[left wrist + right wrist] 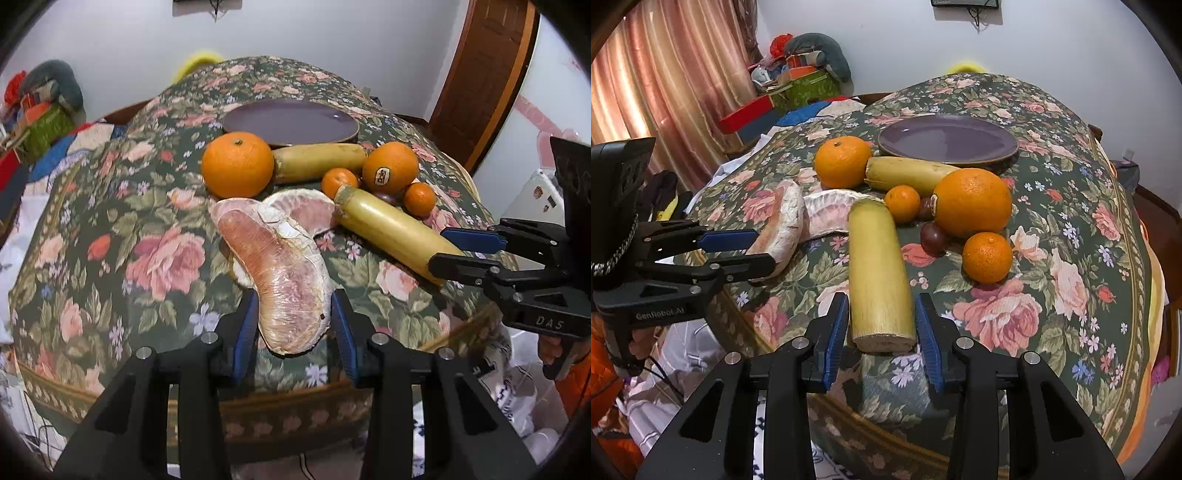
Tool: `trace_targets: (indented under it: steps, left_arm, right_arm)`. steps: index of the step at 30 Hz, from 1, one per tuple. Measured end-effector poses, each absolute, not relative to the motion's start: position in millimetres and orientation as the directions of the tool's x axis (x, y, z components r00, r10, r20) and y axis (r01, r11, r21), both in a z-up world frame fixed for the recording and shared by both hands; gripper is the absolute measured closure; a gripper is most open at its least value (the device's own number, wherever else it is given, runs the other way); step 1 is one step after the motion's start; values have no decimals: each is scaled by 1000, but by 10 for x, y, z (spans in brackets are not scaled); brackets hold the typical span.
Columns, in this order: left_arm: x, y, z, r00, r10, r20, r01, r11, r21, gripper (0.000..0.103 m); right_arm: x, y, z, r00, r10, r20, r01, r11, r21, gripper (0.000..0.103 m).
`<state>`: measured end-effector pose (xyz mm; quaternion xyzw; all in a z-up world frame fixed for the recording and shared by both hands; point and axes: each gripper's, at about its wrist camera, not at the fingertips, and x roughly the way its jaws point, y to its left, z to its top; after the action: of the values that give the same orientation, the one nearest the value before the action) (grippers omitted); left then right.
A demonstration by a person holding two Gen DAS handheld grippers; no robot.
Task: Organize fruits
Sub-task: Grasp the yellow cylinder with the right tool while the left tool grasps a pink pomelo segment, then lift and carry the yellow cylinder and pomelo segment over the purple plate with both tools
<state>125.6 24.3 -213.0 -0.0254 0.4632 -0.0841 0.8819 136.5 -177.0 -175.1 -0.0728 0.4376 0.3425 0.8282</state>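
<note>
My left gripper (293,325) is open, its blue pads on either side of a plastic-wrapped pomelo segment (280,273), with small gaps. A second pomelo segment (303,210) lies behind it. My right gripper (881,332) is open around the near end of a yellow-green cane piece (877,273), not quite touching. Behind lie another cane piece (908,173), two large oranges (971,201) (842,160), two small tangerines (987,256) (902,203), dark small fruits (932,238) and an empty purple plate (947,138). Each gripper shows in the other's view: the right (454,249), the left (757,249).
The fruit lies on a round table with a floral cloth (1052,258). Its near edge runs just under both grippers. Boxes and clutter (798,81) stand at the back left by a curtain; a wooden door (487,74) is at the right.
</note>
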Motion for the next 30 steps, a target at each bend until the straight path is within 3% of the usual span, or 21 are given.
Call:
trace_targets:
  steps: [7, 15, 30]
  left_arm:
    - [1365, 228, -2173, 527, -203, -825, 100, 979, -177, 59]
    - [1504, 200, -2212, 526, -154, -837, 51, 987, -149, 53]
    - [1428, 230, -2008, 600, -109, -793, 36, 993, -109, 60]
  right_arm:
    - [1504, -1657, -1724, 388, 507, -770, -628, 756, 182, 67]
    - [1632, -1485, -1856, 381, 466, -798, -642, 755, 134, 66]
    - [1532, -1564, -1759, 428, 481, -765, -604, 782, 154, 69]
